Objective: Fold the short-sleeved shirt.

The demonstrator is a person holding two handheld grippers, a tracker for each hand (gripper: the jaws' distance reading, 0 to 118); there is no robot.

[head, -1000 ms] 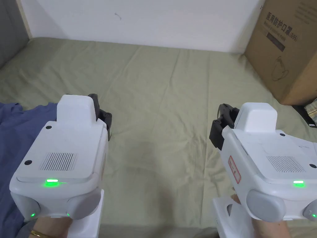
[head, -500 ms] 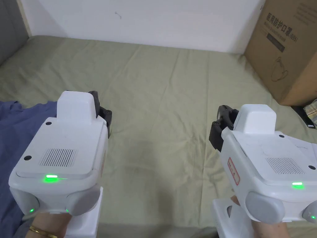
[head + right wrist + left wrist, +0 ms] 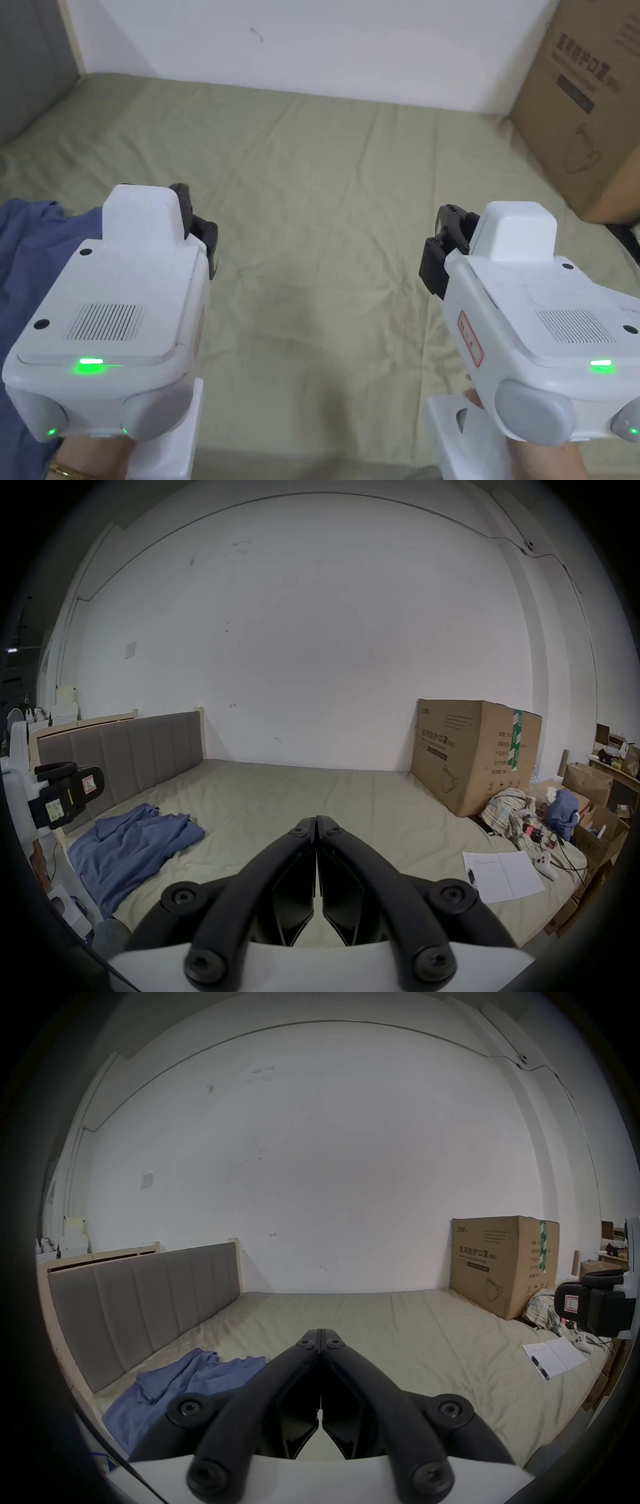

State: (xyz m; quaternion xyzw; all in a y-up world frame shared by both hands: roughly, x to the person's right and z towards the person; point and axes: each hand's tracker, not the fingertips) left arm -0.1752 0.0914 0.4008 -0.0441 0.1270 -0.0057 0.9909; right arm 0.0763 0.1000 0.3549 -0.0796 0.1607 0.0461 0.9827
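Blue cotton, crumpled and unfolded, the short-sleeved shirt (image 3: 135, 847) lies on the bed's olive sheet (image 3: 325, 206) to the left of the left claw (image 3: 320, 1333), close to the padded grey headboard (image 3: 138, 1303). In the head view the shirt's near part runs under that claw's white housing, at the left edge of the picture. Nothing grips the cloth.

Each claw's own view shows the left claw and the right claw (image 3: 316, 818) drawn fully together, tips meeting with nothing between them. Both hang above the sheet, apart from it, pointing toward the white wall (image 3: 329, 1165). They are held side by side with a wide stretch of wrinkled bare sheet between them. The right claw is well apart from the shirt.

Beyond the right claw, to its right, a big cardboard box (image 3: 474, 753) stands on the bed against the wall. Nearer on that side lie a sheet of white paper (image 3: 502, 875) with a pen on it, a white controller (image 3: 545, 859), and a heap of plaid cloth (image 3: 509, 809) beside the box.
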